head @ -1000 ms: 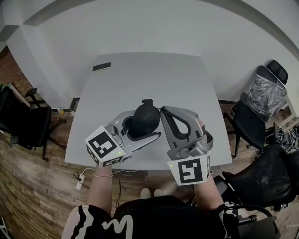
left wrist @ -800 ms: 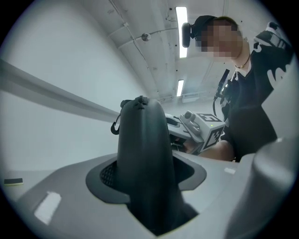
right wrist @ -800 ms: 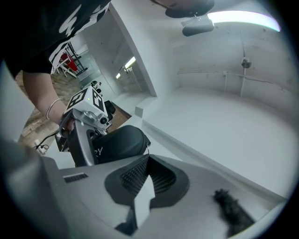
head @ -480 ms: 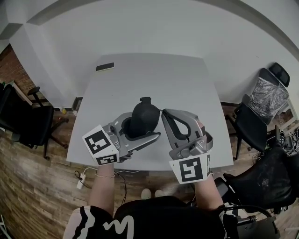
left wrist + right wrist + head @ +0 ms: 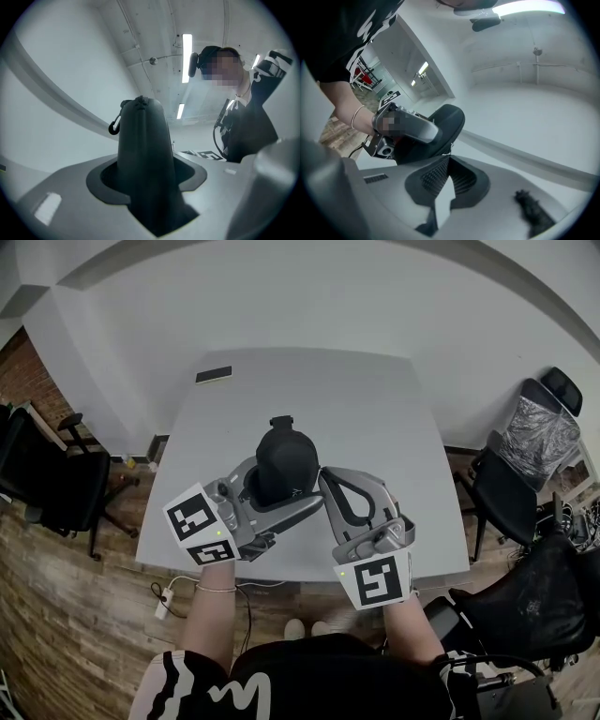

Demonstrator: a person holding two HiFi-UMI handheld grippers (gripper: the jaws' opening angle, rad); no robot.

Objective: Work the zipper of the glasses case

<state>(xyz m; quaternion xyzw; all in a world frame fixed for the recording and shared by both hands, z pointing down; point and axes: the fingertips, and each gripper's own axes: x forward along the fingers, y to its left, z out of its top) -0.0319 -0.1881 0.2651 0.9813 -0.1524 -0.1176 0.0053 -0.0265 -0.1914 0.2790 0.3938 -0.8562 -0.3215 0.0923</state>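
The black glasses case (image 5: 284, 460) is held up above the grey table (image 5: 366, 399), standing nearly upright. My left gripper (image 5: 281, 498) is shut on its lower body; in the left gripper view the case (image 5: 143, 159) fills the gap between the jaws, with a small loop (image 5: 114, 126) near its top. My right gripper (image 5: 323, 476) reaches in from the right. Its jaws are closed to a point at the case's rim (image 5: 449, 151), where the zipper runs. The zipper pull itself is too small to make out clearly.
A flat black object (image 5: 214, 374) lies at the table's far left corner. Black office chairs stand at the left (image 5: 47, 488) and right (image 5: 506, 488) of the table, and a bin with a plastic liner (image 5: 539, 427) stands at the far right.
Both grippers and the case have shifted a little away from me and to the left. The case now stands more upright.
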